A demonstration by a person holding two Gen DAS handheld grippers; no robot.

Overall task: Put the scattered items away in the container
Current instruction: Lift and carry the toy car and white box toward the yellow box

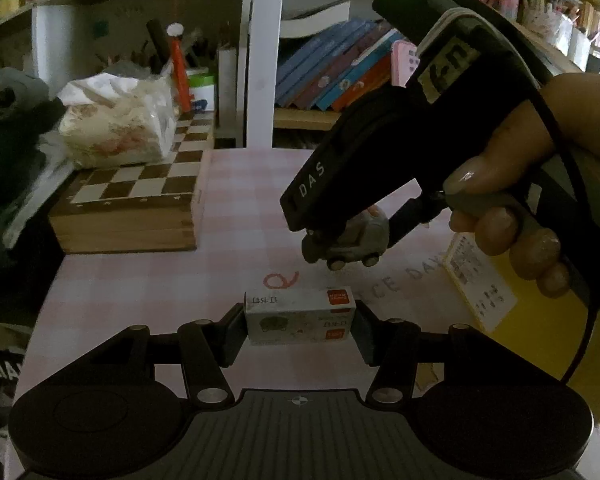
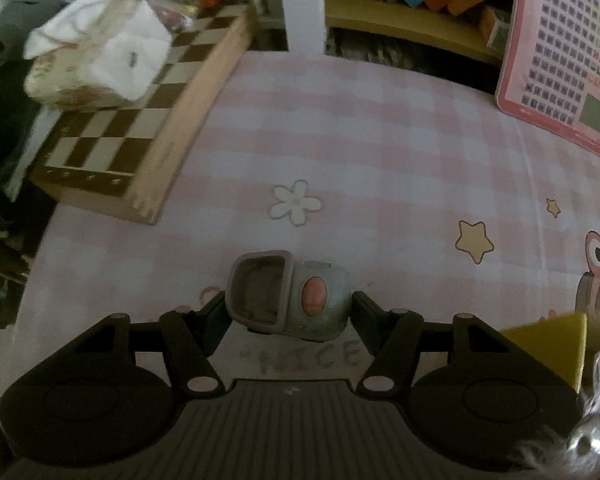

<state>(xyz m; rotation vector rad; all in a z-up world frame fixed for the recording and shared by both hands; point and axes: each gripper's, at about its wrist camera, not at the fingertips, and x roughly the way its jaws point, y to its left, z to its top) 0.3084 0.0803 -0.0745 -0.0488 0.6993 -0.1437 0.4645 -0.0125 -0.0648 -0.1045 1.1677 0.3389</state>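
My left gripper [image 1: 300, 326] is shut on a small white staple box [image 1: 300, 316] with orange labels, just above the pink checked tablecloth [image 1: 140, 280]. My right gripper [image 2: 290, 312] is shut on a grey toy truck [image 2: 288, 296] with an orange dome on its cab. In the left wrist view the right gripper [image 1: 352, 240] holds that truck [image 1: 346, 242] above the table, ahead and right of the staple box. A yellow box container [image 1: 540, 332] stands at the right; its corner [image 2: 548, 340] shows in the right wrist view.
A wooden chess box [image 1: 140, 200] with a white plastic bag [image 1: 116, 120] on top sits at the left. Bookshelves with books [image 1: 340, 76] stand behind. A pink keypad toy [image 2: 560, 60] leans at the far right. A white shelf post [image 1: 260, 52] is at the back.
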